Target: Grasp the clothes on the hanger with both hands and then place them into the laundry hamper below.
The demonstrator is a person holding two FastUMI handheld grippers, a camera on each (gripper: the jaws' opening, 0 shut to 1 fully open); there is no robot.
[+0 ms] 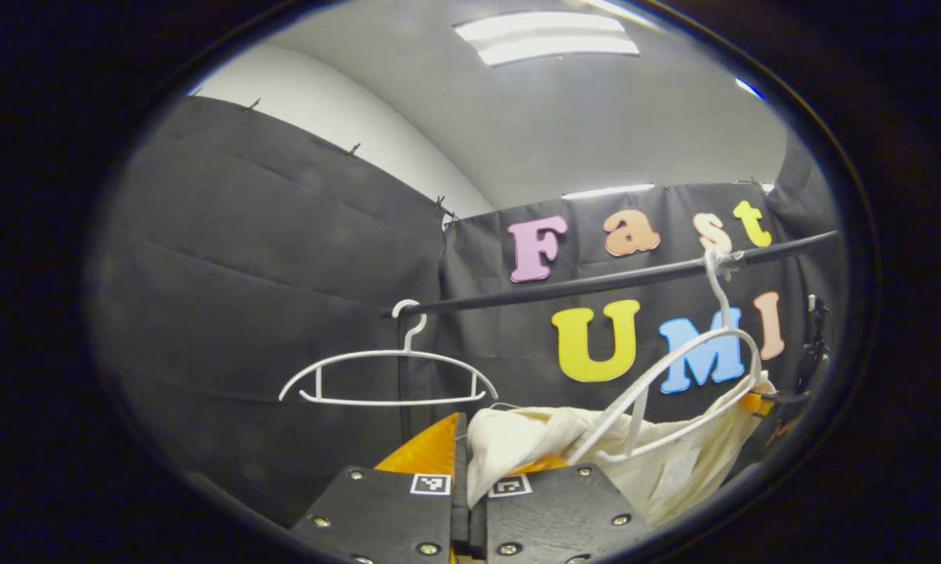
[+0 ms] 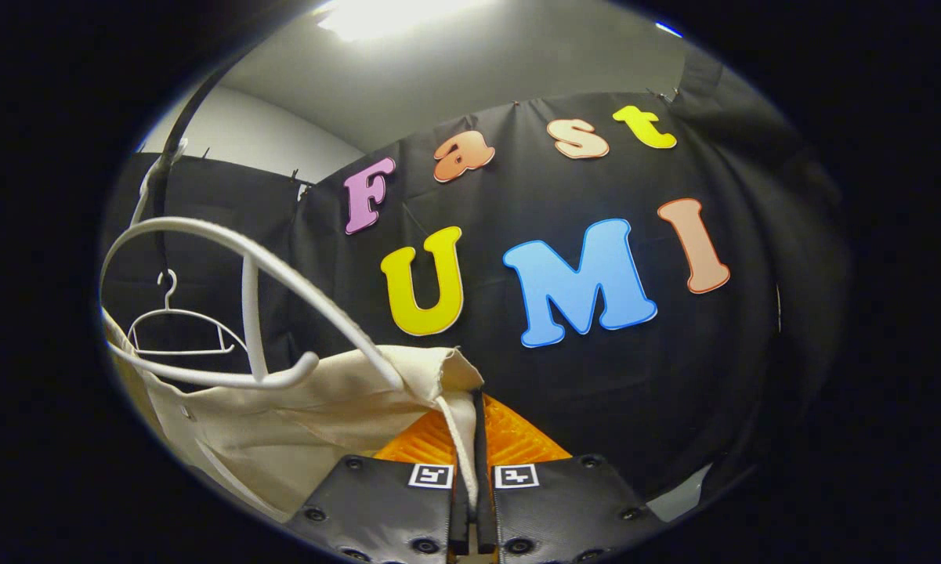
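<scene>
A cream garment [image 1: 595, 446] hangs half off a tilted white hanger [image 1: 678, 372] hooked on the black rail [image 1: 595, 280]. In the left gripper view my left gripper [image 1: 466, 442] is shut on the garment's near corner, and the cloth runs down between its closed fingers. In the right gripper view the same cream garment [image 2: 282, 423] drapes below the white hanger [image 2: 243, 258]. There my right gripper [image 2: 478, 419] is shut on the garment's other corner, with a white cord pinched between its fingers.
A bare white hanger [image 1: 388, 376] hangs farther along the rail, and it sits small at the left of the right gripper view as the bare hanger [image 2: 176, 329]. Black cloth walls close in behind and to the sides. The rail [image 2: 174, 153] passes overhead.
</scene>
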